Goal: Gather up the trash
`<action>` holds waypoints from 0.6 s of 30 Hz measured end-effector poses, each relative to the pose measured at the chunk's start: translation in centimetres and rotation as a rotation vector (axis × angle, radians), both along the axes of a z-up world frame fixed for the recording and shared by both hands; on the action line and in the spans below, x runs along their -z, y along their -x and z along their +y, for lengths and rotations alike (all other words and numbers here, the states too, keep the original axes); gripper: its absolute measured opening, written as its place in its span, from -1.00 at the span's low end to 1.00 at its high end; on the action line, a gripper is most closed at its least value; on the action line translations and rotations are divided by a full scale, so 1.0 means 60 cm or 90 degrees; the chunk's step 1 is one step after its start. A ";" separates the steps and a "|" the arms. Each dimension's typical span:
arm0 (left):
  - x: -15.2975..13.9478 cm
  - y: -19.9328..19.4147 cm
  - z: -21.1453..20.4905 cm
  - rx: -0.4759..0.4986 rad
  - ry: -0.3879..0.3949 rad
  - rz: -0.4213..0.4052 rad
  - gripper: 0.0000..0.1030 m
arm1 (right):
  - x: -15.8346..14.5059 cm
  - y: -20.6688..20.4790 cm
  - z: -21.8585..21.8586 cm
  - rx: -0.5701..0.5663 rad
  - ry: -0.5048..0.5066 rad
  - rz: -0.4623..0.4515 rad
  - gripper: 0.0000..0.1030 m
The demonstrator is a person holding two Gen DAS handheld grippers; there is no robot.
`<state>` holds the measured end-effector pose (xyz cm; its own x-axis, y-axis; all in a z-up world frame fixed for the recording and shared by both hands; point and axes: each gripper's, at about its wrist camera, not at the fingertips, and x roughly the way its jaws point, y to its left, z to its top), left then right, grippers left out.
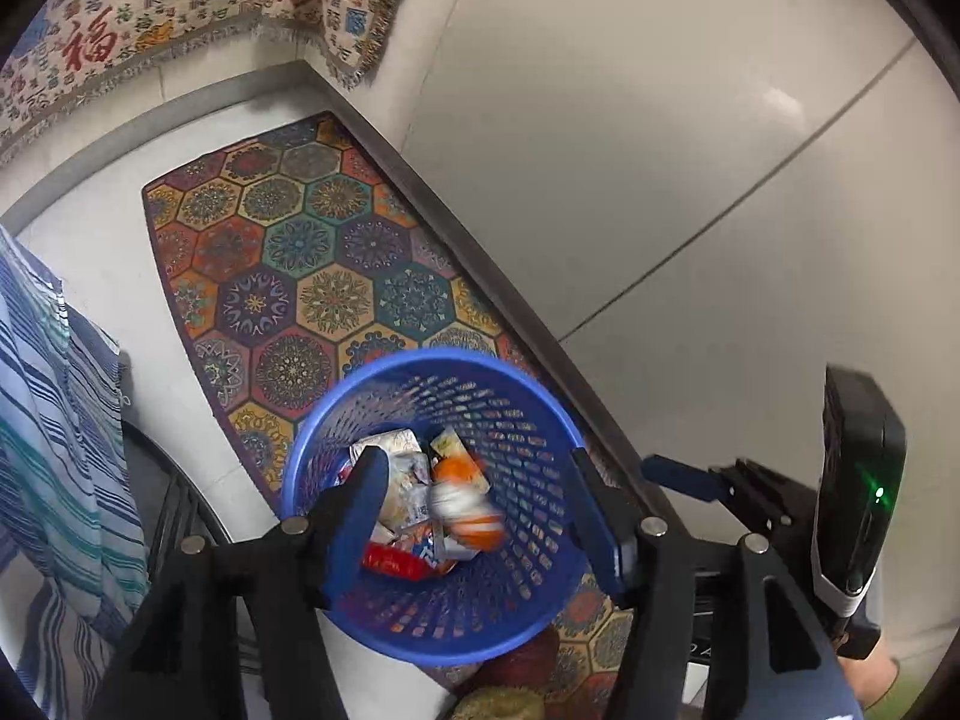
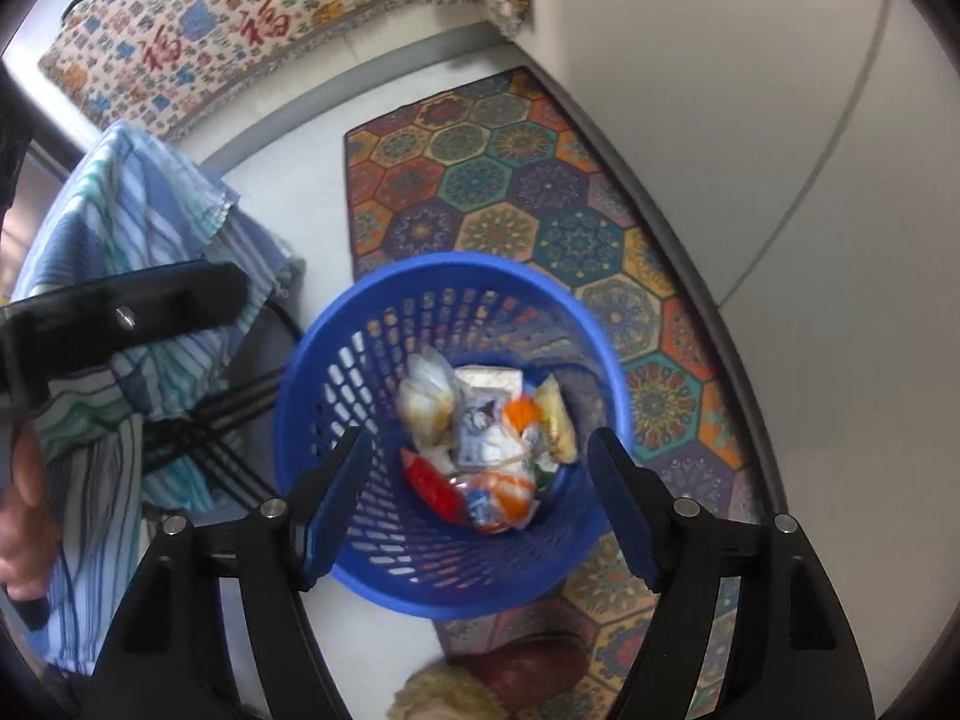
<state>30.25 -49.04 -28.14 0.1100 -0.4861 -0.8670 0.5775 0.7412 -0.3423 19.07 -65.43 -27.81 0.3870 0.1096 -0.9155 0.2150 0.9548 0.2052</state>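
A blue perforated plastic bin [image 1: 528,612] stands on the floor and holds several crumpled wrappers [image 1: 414,504]. A blurred orange and white piece [image 1: 468,507] hangs in the air inside it. My left gripper [image 1: 480,516] is open and empty above the bin mouth. The right wrist view shows the same bin [image 2: 360,540] with the wrappers [image 2: 486,444] at its bottom. My right gripper [image 2: 480,504] is open and empty over it. The right gripper's body also shows in the left wrist view [image 1: 756,492].
A hexagon-patterned rug [image 1: 300,252] lies under the bin beside a grey wall base [image 1: 480,276]. A striped cloth [image 2: 150,228] hangs over a black frame to the left. A patterned fringed cloth [image 2: 270,18] lies at the back. A brown and a yellow object [image 2: 516,672] sit near the bin.
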 end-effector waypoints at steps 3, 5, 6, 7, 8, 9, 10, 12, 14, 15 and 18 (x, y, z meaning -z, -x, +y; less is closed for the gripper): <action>-0.031 0.015 0.011 -0.017 -0.002 -0.027 0.24 | -0.025 0.016 -0.011 0.035 0.008 -0.007 0.81; -0.062 0.041 0.019 -0.009 -0.012 -0.068 0.41 | -0.053 0.031 -0.013 0.057 0.024 -0.016 0.99; -0.079 0.057 0.024 -0.006 -0.016 -0.096 0.54 | -0.073 0.041 -0.011 0.063 0.027 -0.024 0.99; -0.097 0.073 0.029 -0.002 -0.019 -0.121 0.60 | -0.089 0.049 -0.011 0.068 0.028 -0.031 0.99; -0.115 0.092 0.038 0.003 -0.020 -0.140 0.70 | -0.107 0.063 -0.008 0.074 0.029 -0.039 0.99; -0.128 0.109 0.047 0.008 -0.022 -0.148 0.82 | -0.126 0.080 -0.003 0.081 0.031 -0.048 0.99; -0.140 0.129 0.056 0.015 -0.028 -0.153 0.92 | -0.143 0.099 0.002 0.089 0.038 -0.054 0.99; -0.160 0.164 0.076 0.016 -0.037 -0.165 1.00 | -0.172 0.137 0.016 0.105 0.069 -0.056 0.99; -0.178 0.203 0.093 0.007 -0.063 -0.201 1.00 | -0.196 0.175 0.031 0.128 0.102 -0.055 0.99; -0.184 0.220 0.100 0.001 -0.072 -0.220 1.00 | -0.209 0.193 0.038 0.140 0.115 -0.063 0.99; -0.198 0.259 0.117 -0.008 -0.077 -0.241 1.00 | -0.244 0.237 0.058 0.159 0.126 -0.079 0.99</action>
